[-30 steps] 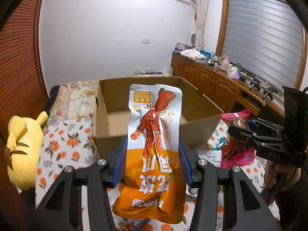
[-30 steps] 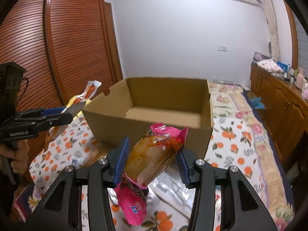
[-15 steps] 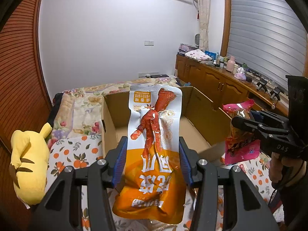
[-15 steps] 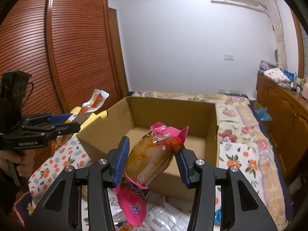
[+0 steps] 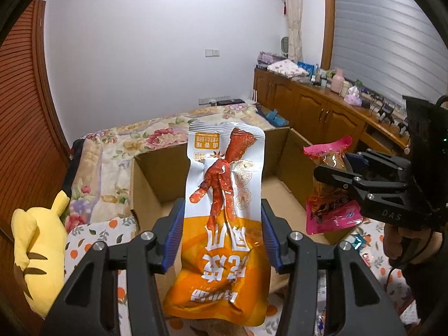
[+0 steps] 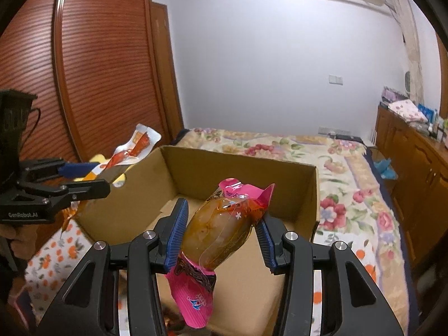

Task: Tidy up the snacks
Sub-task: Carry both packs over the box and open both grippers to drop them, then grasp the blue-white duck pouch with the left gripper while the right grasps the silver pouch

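Floral quilted bed (image 6: 344, 168), open corrugated cardboard box (image 6: 240, 168), left gripper (image 5: 221, 235) clamping glossy orange pouch (image 5: 224, 224), right gripper (image 6: 221, 235) clamping crinkly pink packet (image 6: 221, 229)

orange-white snack pouch (image 5: 224, 210) & pink pack (image 6: 221, 232) upright, held over open cardboard box (image 6: 313, 196).

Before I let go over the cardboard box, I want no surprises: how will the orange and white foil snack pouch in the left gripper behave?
The orange and white foil snack pouch stands up beyond the left gripper, so it is probably fairly stiff. Its crinkled, flat film suggests it is light. The glossy foil may be slippery, so it could slide when released.
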`<action>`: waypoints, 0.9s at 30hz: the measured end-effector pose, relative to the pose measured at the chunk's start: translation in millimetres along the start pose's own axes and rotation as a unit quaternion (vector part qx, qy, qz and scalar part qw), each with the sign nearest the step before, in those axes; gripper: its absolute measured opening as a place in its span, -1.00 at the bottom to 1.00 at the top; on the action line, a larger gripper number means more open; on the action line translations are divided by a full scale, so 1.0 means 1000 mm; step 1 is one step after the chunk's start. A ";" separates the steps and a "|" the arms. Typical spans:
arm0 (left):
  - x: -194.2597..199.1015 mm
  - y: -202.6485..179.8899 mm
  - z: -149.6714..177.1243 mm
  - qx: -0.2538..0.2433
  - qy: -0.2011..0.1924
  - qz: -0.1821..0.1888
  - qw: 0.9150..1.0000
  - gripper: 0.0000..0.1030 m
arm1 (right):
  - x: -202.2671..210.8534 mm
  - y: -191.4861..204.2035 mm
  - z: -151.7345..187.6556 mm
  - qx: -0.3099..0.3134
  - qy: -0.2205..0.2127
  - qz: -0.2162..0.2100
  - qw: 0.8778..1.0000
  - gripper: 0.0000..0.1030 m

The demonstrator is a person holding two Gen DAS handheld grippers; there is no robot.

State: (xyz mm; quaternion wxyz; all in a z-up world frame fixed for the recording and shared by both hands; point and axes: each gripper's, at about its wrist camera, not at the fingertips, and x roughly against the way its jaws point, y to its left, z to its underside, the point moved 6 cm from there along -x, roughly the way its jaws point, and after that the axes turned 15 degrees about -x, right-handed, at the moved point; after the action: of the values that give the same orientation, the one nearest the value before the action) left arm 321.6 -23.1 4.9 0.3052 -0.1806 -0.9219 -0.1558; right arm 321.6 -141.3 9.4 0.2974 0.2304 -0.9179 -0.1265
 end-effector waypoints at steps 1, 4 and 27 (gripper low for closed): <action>-0.006 0.000 0.000 -0.002 0.005 -0.001 1.000 -0.02 | -0.004 -0.002 0.001 0.003 0.004 0.003 1.000 -0.07; -0.016 0.001 -0.001 -0.001 0.012 0.001 1.000 0.00 | -0.015 -0.004 0.005 0.015 0.016 0.011 1.000 -0.07; 0.048 -0.006 0.021 0.009 -0.042 0.005 0.999 0.45 | 0.037 0.013 0.027 0.012 0.017 0.003 1.000 0.02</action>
State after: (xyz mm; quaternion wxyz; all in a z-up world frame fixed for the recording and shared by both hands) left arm 272.8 -8.1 17.0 0.2687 -0.1883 -0.9345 -0.1379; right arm 273.6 -146.3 10.7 0.3107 0.2330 -0.9148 -0.1107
